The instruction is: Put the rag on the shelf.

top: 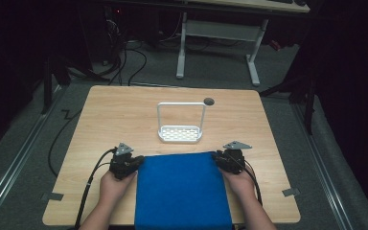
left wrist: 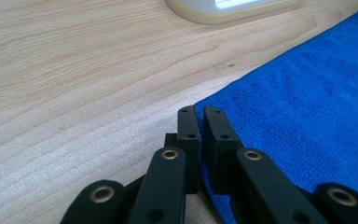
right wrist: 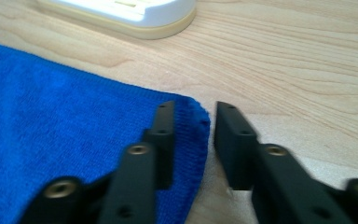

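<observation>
We are working at a light wooden desk (top: 124, 110) standing on grey carpet in a dark room. A blue towel (top: 182, 191) is lying flat at the near edge, hanging slightly over. Our left gripper (top: 135, 162) is pinching its far left corner with fingers (left wrist: 189, 126) nearly together; our right gripper (top: 219, 159) is straddling the far right corner, fingers (right wrist: 165, 126) spread.

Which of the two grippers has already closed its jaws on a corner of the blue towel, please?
The left gripper: jaws pinched on the blue towel. The right gripper is open.

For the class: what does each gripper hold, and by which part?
The left gripper pinches the blue cloth at its far left corner. The right gripper is open astride the far right corner, holding nothing.
</observation>
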A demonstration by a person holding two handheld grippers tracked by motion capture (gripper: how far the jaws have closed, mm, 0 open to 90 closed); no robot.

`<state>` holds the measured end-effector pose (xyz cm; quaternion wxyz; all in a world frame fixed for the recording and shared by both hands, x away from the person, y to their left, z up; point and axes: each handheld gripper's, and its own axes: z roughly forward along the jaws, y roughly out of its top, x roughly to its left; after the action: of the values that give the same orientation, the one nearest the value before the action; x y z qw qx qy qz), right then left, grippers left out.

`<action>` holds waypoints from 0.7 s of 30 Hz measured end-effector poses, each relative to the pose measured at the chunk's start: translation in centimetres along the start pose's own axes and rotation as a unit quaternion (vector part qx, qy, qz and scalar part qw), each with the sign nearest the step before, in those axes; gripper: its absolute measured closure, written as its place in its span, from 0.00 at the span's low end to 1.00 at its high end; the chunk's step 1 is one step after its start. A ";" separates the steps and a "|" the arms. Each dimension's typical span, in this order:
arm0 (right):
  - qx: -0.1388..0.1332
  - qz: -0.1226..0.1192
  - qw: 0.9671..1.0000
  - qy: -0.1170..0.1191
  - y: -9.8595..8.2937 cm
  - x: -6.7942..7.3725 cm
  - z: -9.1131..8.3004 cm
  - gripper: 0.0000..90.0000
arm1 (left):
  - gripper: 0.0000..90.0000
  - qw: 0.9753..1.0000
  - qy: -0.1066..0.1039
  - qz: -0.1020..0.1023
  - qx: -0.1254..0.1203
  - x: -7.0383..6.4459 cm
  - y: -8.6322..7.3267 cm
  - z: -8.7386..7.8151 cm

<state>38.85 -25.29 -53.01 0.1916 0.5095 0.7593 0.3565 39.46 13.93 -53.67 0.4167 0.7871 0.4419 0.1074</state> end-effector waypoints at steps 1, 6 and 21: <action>0.000 -0.004 1.000 0.002 0.0 0.0 0.0 0.83 | 0.95 1.000 0.001 -0.001 0.000 0.0 0.0 0.0; 0.001 -0.013 1.000 0.015 0.0 0.1 0.1 0.97 | 0.96 1.000 0.002 -0.004 -0.001 0.0 0.0 0.0; -0.051 -0.035 0.998 0.020 0.2 1.4 -1.8 0.98 | 0.98 0.999 -0.002 -0.006 -0.042 0.0 0.1 -1.4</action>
<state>37.25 -24.63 -51.59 0.2143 0.4651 0.7610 0.3983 38.79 14.71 -52.73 0.4509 0.7664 0.4410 0.1218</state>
